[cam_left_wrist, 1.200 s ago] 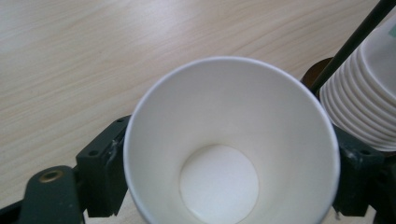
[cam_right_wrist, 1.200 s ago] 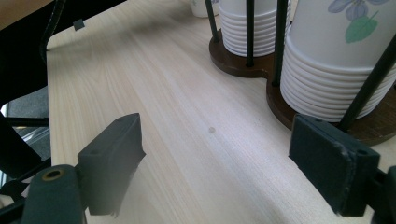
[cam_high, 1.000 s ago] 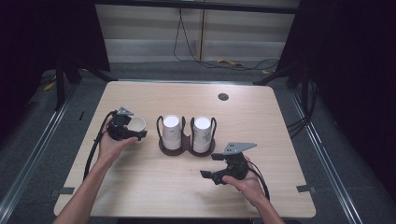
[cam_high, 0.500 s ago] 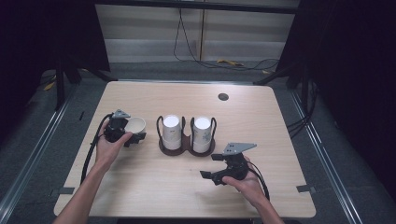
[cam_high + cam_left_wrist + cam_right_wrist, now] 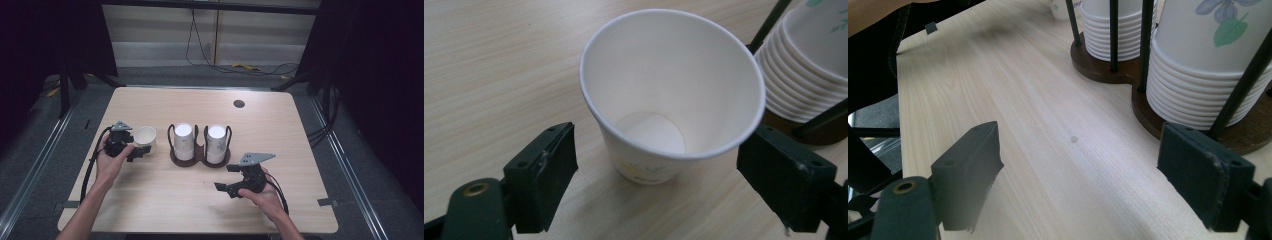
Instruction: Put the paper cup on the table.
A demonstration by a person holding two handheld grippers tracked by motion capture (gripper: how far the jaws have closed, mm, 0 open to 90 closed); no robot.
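Note:
A white paper cup [image 5: 671, 95] stands upright and empty on the wooden table [image 5: 280, 125], left of the cup holder. My left gripper [image 5: 664, 150] is open around the cup [image 5: 145, 137], with both jaws a little apart from its wall; in the high view the left gripper [image 5: 136, 144] sits at the cup's near left. A dark wooden holder [image 5: 199, 156] with black wire posts carries two stacks of upside-down paper cups [image 5: 183, 140] [image 5: 1213, 60]. My right gripper [image 5: 226, 177] is open with nothing between its jaws, low over the table just in front of the holder [image 5: 1248, 135].
A small dark round grommet [image 5: 239, 104] sits in the table top at the back right. Cables trail from both grippers toward the table's near edge. Bare wood [image 5: 1048, 130] lies between the two hands.
The left hand has drawn back slightly toward the near left while the cup stays in place beside the holder. The right hand and its gripper have not moved.

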